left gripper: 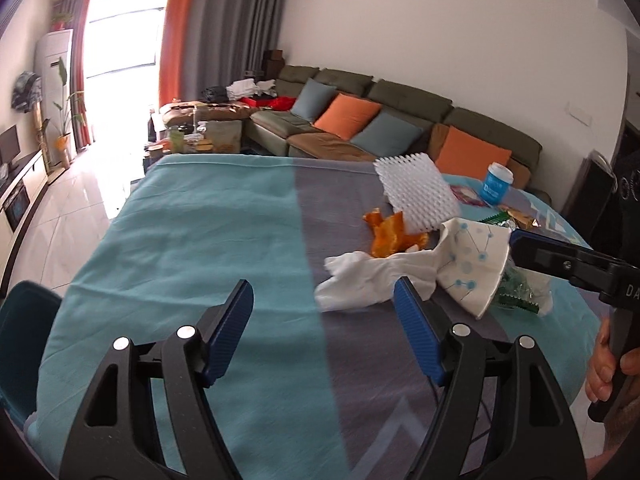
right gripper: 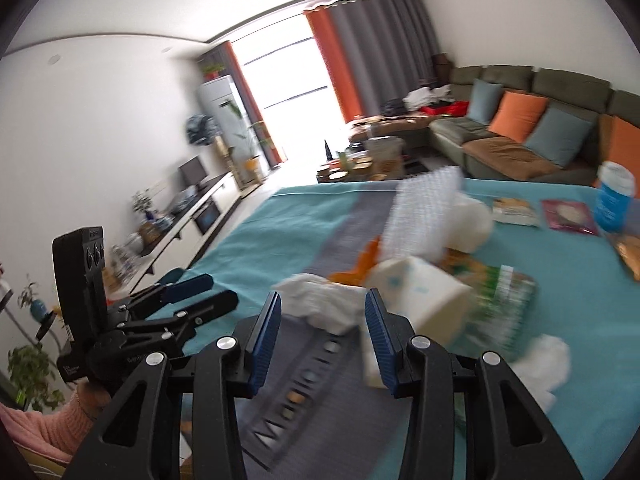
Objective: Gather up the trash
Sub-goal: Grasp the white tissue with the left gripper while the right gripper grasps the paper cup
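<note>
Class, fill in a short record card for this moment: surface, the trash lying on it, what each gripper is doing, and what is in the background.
surface: table under a teal and grey cloth
trash: crumpled tissue, paper cup on its side, orange peel, white foam net, green wrapper
standing item: blue cup
left gripper: open, empty
right gripper: open, nothing clamped
background: sofa with cushions
</note>
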{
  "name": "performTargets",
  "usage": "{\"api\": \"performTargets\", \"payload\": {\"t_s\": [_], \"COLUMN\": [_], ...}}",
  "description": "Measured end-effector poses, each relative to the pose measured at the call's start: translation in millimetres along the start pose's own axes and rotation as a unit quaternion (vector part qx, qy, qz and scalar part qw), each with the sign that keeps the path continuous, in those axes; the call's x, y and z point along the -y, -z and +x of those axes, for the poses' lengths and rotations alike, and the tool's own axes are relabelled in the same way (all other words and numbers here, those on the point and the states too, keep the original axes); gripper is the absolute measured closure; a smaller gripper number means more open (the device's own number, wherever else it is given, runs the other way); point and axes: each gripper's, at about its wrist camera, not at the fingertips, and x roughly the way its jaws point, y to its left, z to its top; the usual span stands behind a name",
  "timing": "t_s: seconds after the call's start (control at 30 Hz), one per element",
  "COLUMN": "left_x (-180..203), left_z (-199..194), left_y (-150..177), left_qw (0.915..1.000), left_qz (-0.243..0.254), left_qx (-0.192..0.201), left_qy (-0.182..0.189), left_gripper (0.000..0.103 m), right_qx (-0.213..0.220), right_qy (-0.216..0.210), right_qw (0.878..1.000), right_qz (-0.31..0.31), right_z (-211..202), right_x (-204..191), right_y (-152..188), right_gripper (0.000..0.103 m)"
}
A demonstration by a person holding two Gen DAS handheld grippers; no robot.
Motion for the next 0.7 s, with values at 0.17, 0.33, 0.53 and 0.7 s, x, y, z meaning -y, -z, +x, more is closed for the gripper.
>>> {"api": "performTargets", "payload": {"t_s": [0.17,0.33,0.53,0.7], "left_x": [6,20,25,23], "left_z": [21,39,59,76], "left_y": [-7,-15,-17,-19], "left_qw": [0.9994,0.9981,0.9957,0.9931], "left_qz": [0.012,0.032,0.038,0.032], "left_qx": [-0.027,-0.046,-0.079,-0.110], "left_qy": [0.018,0.025,0.029,0.029], "left_gripper": [0.026,0.026,0.026,0.027], "right_qx": [0.000,-0.006,-0.011,-0.014], "right_qy": [0.023,0.021,0.015,0.012], "right_qw": [0.999,0.999,0.999,0.998], "right_qz": [0.024,0.038,0.050,0.058], "right_z": [-7,-1,8,13], "right_x": [23,35,39,43], "right_y": [10,18,23,21], "right_gripper": [0.062,0.062,0.062,0.071]}}
